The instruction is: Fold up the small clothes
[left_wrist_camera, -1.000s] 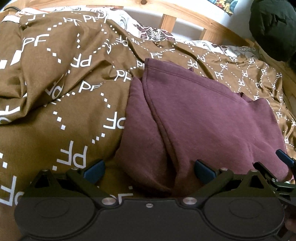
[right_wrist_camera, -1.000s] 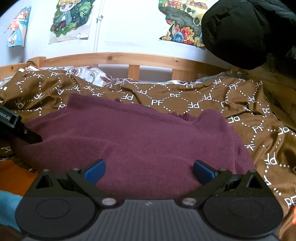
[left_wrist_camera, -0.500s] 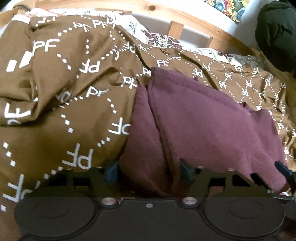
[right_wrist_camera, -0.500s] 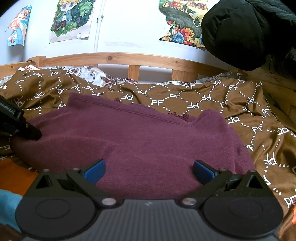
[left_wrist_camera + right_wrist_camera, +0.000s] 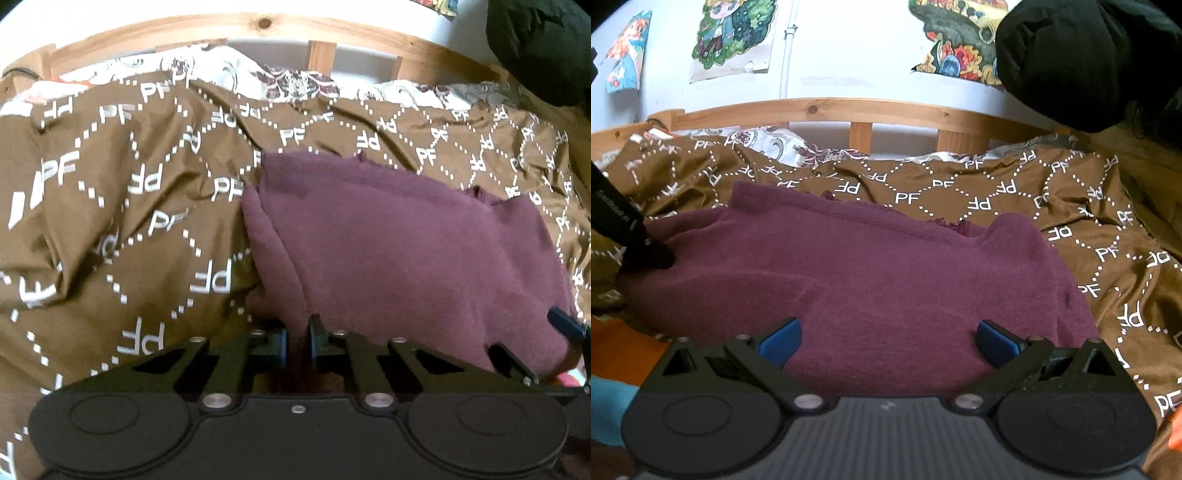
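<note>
Maroon garment (image 5: 406, 251) lies spread over the brown bedspread (image 5: 122, 236) on the bed, filling the middle and the 3 o'clock side of our left wrist view, with its near left edge bunched into a thick fold that runs down toward 6 o'clock. We have the left tool (image 5: 297, 343) pressed together on that fold: its two blue-padded fingers (image 5: 282, 345) stand close with a ridge of maroon cloth squeezed between them. At 4 o'clock in that same view, part of our right tool shows as a dark tip over the garment's near right corner. From the right wrist view, the garment (image 5: 868, 273) reaches from 9 o'clock to about 3 o'clock, its far hem lying along the bedspread (image 5: 1089, 236) printed with white dotted diamonds and the letters PF. Our right tool (image 5: 888, 338) is spread wide, its blue pads (image 5: 781, 338) well apart above the near edge of the garment, and no cloth sits between them. The black body of our left tool (image 5: 631, 240) comes in at 9 o'clock and touches the garment's left end. Beyond the bedspread we see a patterned white pillow (image 5: 775, 146), the wooden bed frame (image 5: 860, 110), a white wall with drawings (image 5: 733, 37), and a black bundle (image 5: 1082, 59) at 1 o'clock.
</note>
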A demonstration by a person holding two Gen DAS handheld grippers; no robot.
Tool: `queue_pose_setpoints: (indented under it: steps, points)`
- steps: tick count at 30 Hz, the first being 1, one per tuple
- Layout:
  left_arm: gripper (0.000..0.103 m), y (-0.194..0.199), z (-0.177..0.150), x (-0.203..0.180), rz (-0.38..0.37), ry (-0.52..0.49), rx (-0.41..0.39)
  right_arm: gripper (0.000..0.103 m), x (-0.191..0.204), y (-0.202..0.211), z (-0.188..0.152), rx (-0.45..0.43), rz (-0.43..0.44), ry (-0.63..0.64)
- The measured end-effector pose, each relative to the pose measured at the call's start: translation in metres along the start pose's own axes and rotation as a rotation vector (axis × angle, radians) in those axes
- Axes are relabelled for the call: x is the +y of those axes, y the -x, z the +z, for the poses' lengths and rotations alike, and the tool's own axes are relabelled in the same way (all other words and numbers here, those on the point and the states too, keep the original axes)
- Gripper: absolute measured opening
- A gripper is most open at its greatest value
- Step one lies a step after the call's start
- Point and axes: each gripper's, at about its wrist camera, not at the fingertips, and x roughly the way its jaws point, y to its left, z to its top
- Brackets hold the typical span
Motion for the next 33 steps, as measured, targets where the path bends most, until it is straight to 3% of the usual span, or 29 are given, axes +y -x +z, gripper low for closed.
queue_pose_setpoints:
  steps: [4, 8, 13, 16, 21, 28, 29, 33]
  points:
    - [0.010, 0.020, 0.023, -0.023, -0.024, -0.021, -0.027, 0.103, -0.020, 0.011, 0.013, -0.016, 0.021, -0.086]
    - [0.010, 0.036, 0.043, -0.063, -0.050, -0.056, -0.043, 0.103, -0.041, 0.019, 0.025, 0.008, 0.024, -0.082]
    - [0.010, 0.046, 0.053, -0.132, -0.116, -0.167, -0.074, 0.103, -0.083, 0.030, 0.033, 0.027, -0.064, -0.059]
    - [0.010, 0.043, 0.045, -0.172, -0.174, -0.250, -0.069, 0.103, -0.118, 0.034, 0.038, 0.043, -0.135, -0.083]
    - [0.010, 0.022, 0.019, -0.214, -0.181, -0.374, -0.030, 0.103, -0.169, 0.034, 0.034, 0.069, -0.233, -0.155]
    - [0.014, 0.011, -0.004, -0.225, -0.172, -0.404, -0.018, 0.103, -0.197, 0.028, 0.029, 0.080, -0.233, -0.231]
    - [0.020, 0.013, -0.005, -0.225, -0.182, -0.404, -0.021, 0.103, -0.196, 0.028, 0.029, 0.078, -0.227, -0.230]
    - [0.060, 0.024, -0.008, -0.227, -0.244, -0.404, -0.036, 0.103, -0.191, 0.026, 0.030, 0.069, -0.196, -0.223]
